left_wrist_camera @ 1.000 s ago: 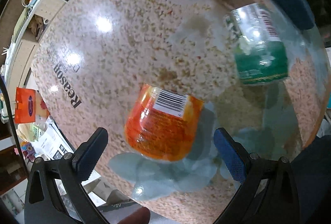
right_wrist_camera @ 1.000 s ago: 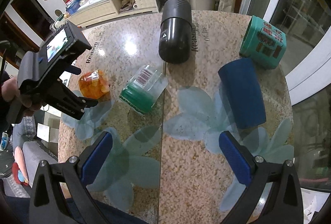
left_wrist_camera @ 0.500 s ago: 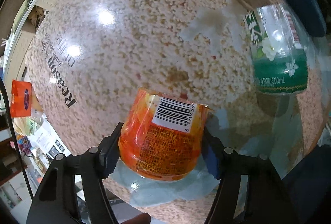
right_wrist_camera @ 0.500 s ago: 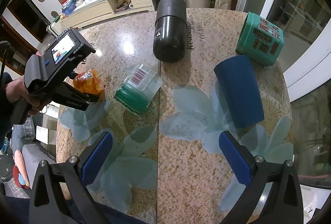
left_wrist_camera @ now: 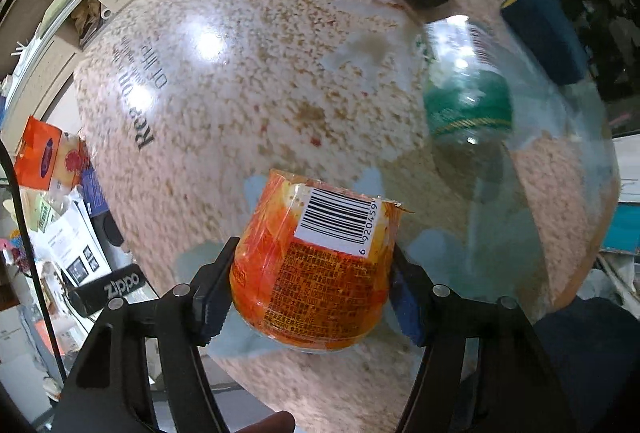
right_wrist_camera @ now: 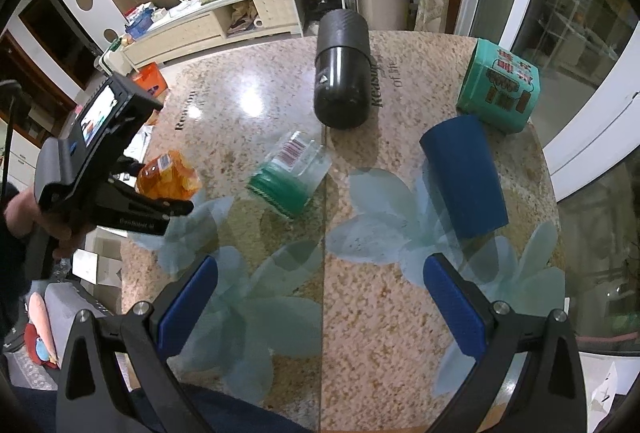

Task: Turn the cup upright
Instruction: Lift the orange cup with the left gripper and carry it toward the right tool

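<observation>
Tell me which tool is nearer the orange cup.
Left. The left tool is shut on the orange cup, one finger on each side. The right tool hangs open well off to the cup's right, nearer the table edge.

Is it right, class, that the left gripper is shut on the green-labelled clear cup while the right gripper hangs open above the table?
No. The left wrist view shows the left gripper shut on the orange cup; the green-labelled clear cup lies free. The right gripper does hang open above the table.

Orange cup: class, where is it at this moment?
The orange cup sits between the left gripper fingers near the table's left edge, left of the green cup.
</observation>
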A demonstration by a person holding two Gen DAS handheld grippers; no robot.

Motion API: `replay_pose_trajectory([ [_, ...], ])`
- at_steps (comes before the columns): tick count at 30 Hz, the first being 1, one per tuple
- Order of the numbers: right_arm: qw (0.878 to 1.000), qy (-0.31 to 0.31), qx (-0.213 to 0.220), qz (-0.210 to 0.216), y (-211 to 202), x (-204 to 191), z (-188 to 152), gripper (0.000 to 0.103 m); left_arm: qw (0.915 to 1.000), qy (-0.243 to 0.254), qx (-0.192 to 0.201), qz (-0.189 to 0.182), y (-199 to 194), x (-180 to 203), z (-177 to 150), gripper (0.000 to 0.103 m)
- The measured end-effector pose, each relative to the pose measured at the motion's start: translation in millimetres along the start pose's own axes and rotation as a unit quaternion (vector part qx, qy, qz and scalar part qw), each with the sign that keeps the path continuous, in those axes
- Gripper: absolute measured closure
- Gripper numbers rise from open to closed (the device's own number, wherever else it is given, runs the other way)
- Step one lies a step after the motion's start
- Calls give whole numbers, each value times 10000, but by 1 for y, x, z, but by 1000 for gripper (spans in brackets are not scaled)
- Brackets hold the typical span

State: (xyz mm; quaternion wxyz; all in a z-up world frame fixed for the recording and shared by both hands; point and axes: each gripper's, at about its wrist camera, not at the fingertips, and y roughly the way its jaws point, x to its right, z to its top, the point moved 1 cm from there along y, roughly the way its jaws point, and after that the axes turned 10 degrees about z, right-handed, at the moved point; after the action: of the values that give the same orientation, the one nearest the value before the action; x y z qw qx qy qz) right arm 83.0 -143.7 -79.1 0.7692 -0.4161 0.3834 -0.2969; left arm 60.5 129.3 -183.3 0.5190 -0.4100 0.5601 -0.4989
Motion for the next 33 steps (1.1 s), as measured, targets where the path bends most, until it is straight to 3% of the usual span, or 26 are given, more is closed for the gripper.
replay_pose_trajectory([
  [5, 9999, -14, 138, -35, -12, -9, -9, 0, 9994, -153, 222, -218, -21, 8, -22, 32],
  [13, 9994, 155, 297, 9, -34, -18, -28, 0, 9981, -254, 397, -397, -53, 60, -46, 32],
  [23, 9993, 348, 100, -54, -41, 12, -38, 0, 9954, -640, 533, -464, -76, 130, -49, 32],
  [33, 9987, 372, -342, 39, -23, 58, -44, 0, 9909, -1276, 101, -412, -52, 174, -28, 31],
])
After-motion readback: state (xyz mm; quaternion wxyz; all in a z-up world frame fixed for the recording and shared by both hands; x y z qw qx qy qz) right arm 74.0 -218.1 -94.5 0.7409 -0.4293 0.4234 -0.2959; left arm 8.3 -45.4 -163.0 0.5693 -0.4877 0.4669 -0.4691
